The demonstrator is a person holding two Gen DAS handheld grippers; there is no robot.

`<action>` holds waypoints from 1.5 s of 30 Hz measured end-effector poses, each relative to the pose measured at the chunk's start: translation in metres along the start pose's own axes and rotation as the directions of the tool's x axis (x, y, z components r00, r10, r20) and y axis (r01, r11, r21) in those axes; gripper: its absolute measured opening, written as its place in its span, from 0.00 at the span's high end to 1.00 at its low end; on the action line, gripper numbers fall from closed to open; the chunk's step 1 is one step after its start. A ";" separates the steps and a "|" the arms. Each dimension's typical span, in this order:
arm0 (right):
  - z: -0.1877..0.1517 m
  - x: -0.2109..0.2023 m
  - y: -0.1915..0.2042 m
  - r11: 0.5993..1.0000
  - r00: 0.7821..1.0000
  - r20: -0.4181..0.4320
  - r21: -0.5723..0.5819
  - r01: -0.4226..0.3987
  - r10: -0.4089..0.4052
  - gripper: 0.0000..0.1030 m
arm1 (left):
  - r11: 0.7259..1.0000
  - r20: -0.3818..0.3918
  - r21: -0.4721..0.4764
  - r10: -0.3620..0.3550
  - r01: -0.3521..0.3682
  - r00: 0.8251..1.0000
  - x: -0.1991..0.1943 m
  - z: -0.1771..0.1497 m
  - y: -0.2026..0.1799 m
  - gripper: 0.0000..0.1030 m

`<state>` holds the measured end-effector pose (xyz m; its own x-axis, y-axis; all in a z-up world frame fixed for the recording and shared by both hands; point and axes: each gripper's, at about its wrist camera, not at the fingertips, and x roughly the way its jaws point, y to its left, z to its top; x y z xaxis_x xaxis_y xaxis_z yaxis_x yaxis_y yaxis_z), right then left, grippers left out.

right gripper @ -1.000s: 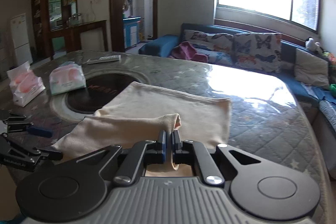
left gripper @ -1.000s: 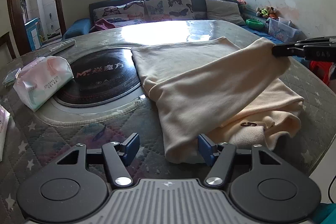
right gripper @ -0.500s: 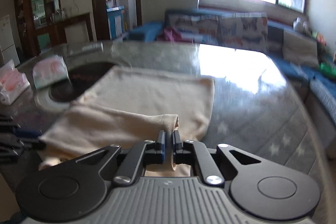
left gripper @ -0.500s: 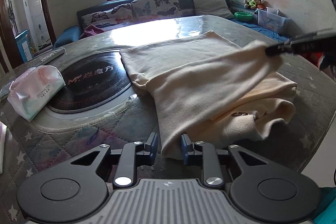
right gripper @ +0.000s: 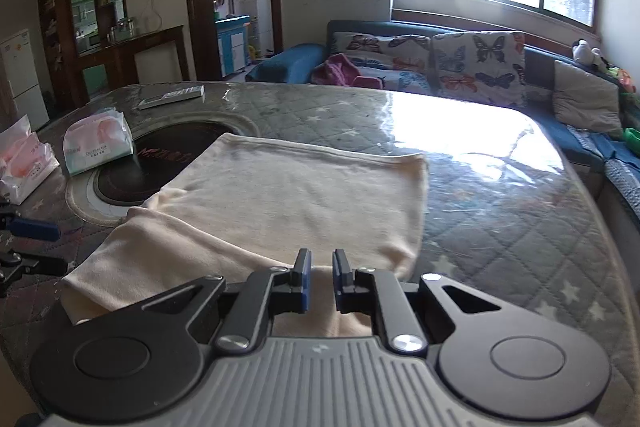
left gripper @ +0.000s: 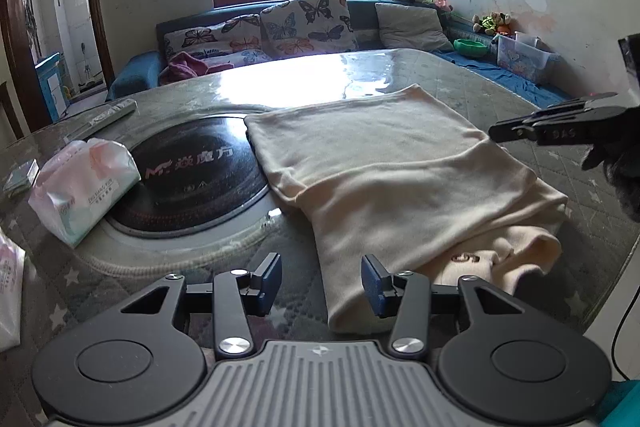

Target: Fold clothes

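Observation:
A cream garment (left gripper: 400, 179) lies folded on the quilted table, its top layer laid flat over the lower layers; it also shows in the right wrist view (right gripper: 296, 203). My left gripper (left gripper: 320, 283) is open and empty, jaws wide apart at the garment's near corner. My right gripper (right gripper: 320, 277) is open with a narrow gap, empty, just above the garment's near edge. The right gripper also shows from the side in the left wrist view (left gripper: 560, 129), above the garment's right edge.
A black induction hob (left gripper: 192, 171) is set in the table left of the garment. A tissue pack (left gripper: 84, 183) rests on its rim, another pack (right gripper: 24, 163) sits further left. A remote (right gripper: 172, 97) lies at the far edge. A sofa with cushions (left gripper: 280, 31) stands behind.
The right gripper let go of the garment's corner; the lifted layer now lies flat. The left gripper, nearly closed on the near corner half a second ago, has opened wide.

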<state>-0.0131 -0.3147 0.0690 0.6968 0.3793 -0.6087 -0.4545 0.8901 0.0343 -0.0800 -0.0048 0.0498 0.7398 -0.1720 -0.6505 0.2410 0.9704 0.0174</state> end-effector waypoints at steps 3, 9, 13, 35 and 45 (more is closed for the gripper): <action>-0.003 0.011 0.004 1.000 1.000 -0.019 -0.004 -0.006 0.006 0.89 | 1.000 0.003 0.000 0.004 -0.004 1.000 0.010 0.008 -0.001 0.54; -0.011 0.024 0.007 1.000 0.999 -0.040 -0.011 0.002 -0.002 0.89 | 1.000 0.016 -0.019 -0.016 0.016 1.000 0.037 0.027 -0.004 0.54; -0.011 0.023 0.006 1.000 0.999 -0.037 -0.006 -0.001 0.001 0.89 | 0.999 0.008 -0.042 -0.028 0.028 1.000 0.056 0.035 -0.007 0.56; -0.017 0.019 0.016 0.997 0.997 -0.067 -0.073 -0.040 0.035 0.78 | 1.000 -0.005 -0.019 -0.024 0.024 1.000 0.073 0.040 -0.016 0.54; -0.017 0.008 0.019 0.995 0.997 -0.048 -0.076 -0.057 0.054 0.77 | 1.000 -0.003 0.006 -0.008 0.008 1.000 0.069 0.032 -0.018 0.46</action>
<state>-0.0258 -0.2989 0.0513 0.6439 0.4139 -0.6434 -0.5344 0.8452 0.0089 -0.0133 -0.0398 0.0286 0.7360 -0.1798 -0.6526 0.2509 0.9679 0.0163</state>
